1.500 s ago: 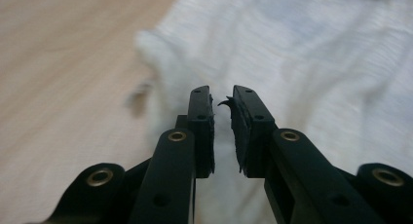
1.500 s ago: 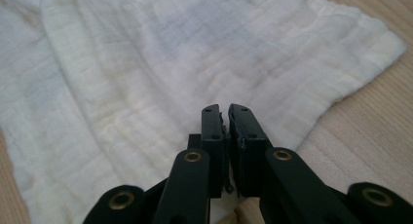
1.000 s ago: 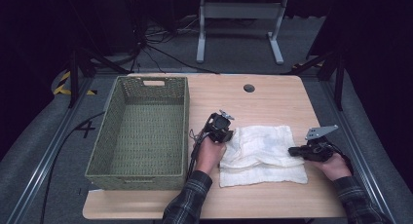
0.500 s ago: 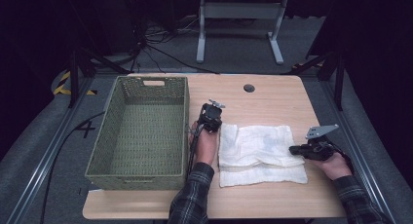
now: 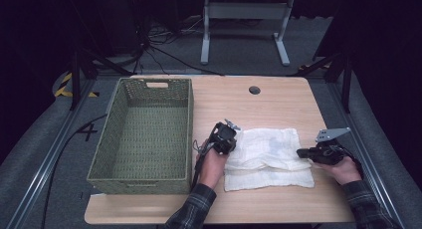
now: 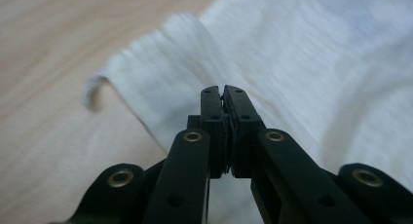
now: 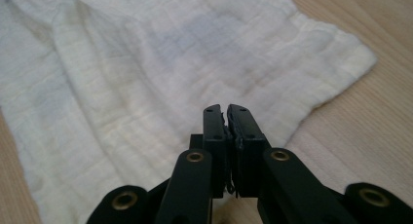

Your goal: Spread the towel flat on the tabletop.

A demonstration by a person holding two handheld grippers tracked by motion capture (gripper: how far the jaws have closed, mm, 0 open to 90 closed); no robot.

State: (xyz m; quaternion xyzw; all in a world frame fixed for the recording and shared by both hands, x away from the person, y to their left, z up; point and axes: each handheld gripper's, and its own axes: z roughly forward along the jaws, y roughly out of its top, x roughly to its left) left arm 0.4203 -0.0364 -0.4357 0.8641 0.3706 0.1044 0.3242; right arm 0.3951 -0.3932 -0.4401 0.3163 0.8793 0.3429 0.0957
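A white cloth (image 5: pixel 268 145) lies folded and rumpled on the wooden table (image 5: pixel 239 99), right of the middle. My left gripper (image 5: pixel 234 139) is at the cloth's left edge, its jaws pressed together. In the left gripper view the cloth (image 6: pixel 316 63) rises in a ridge to the left gripper (image 6: pixel 225 90), and its edge curls up off the wood. My right gripper (image 5: pixel 300 152) lies low at the cloth's right edge, pointing left. In the right gripper view the right gripper (image 7: pixel 227 109) is shut where the cloth (image 7: pixel 146 63) edge runs in under the tips.
A green woven basket (image 5: pixel 190 119), with nothing in it, stands on the table's left half, close beside my left hand. A round cable hole (image 5: pixel 255 90) is in the tabletop at the back. Bare wood (image 5: pixel 278 204) runs along the near side.
My left gripper drew away to the upper left of the cloth, then came back down to its left edge. The cloth's top layer is more bunched. The right gripper has kept still.
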